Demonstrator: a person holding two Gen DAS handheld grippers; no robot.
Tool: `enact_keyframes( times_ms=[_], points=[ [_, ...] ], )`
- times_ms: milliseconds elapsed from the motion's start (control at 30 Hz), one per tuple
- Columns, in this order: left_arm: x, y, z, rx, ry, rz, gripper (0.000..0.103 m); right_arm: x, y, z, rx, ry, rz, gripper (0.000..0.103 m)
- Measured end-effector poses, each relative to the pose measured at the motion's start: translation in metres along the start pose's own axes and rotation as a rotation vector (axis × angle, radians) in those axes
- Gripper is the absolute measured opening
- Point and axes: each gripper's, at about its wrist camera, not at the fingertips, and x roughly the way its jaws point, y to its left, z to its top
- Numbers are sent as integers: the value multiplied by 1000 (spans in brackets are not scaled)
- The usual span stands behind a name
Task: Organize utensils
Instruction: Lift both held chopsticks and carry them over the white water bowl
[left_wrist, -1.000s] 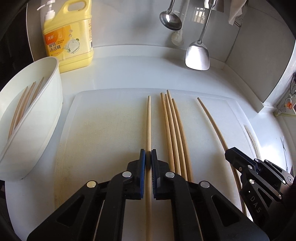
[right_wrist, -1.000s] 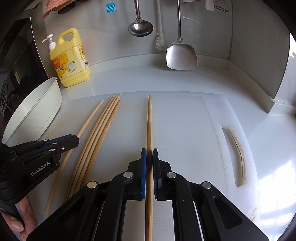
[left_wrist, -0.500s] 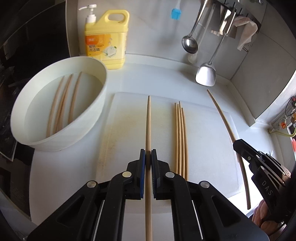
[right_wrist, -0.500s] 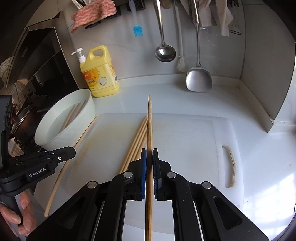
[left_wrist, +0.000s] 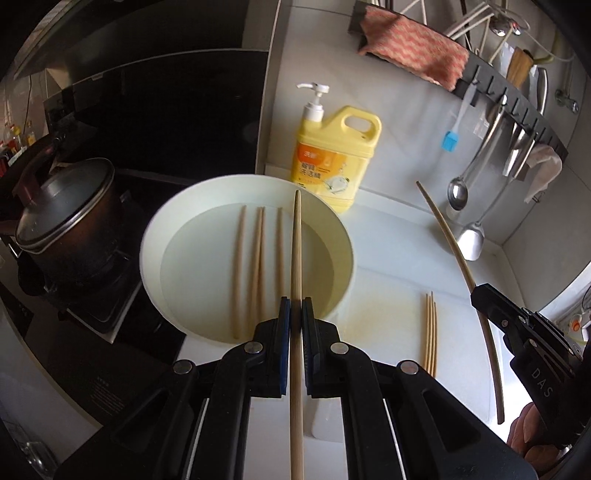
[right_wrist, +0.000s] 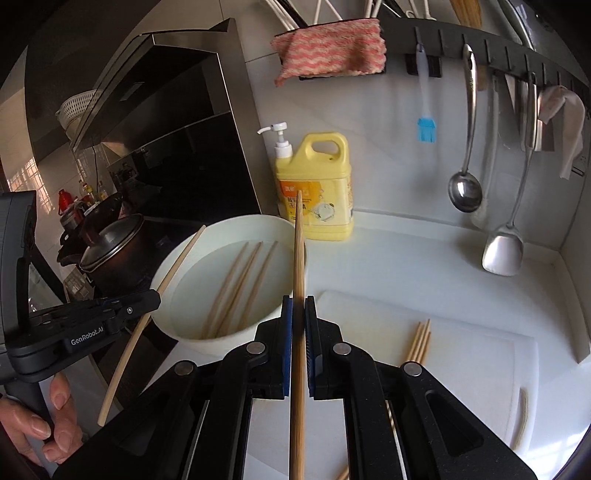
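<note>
Gripping one chopstick (left_wrist: 296, 236) each, both tongs (left_wrist: 296, 314) hover over bowl (left_wrist: 343, 236)

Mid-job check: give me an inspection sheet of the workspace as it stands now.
Surface: white cutting board on pale counter.
Job's things: four chopsticks in white bowl; three chopsticks on board.
Clutter: yellow detergent bottle.
Tongs: left tongs shut on a chopstick; right tongs shut on another chopstick.
Cables: nothing seen.
Surroundings: hanging ladle, spatula, lidded pot.
</note>
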Motion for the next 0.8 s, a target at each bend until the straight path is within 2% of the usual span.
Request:
enact_keyframes(
  times_ms=[167,300,367,567,800],
  points=[
    [6,41,43,-14,-41,10,7,33,38,41,-6,-16,16,6],
    [30,69,71,-31,-48,-2,7,65,63,71,-16,-37,15,6],
    [45,80,78,-36,-41,-5,7,89,71,78,-2,-15,14,6],
    [98,100,80,-28,49,-29,7,159,75,71,81,103,-2,6],
    [140,108,73,-6,131,-56,7,207,74,55,112,210,-34,6]
  ],
)
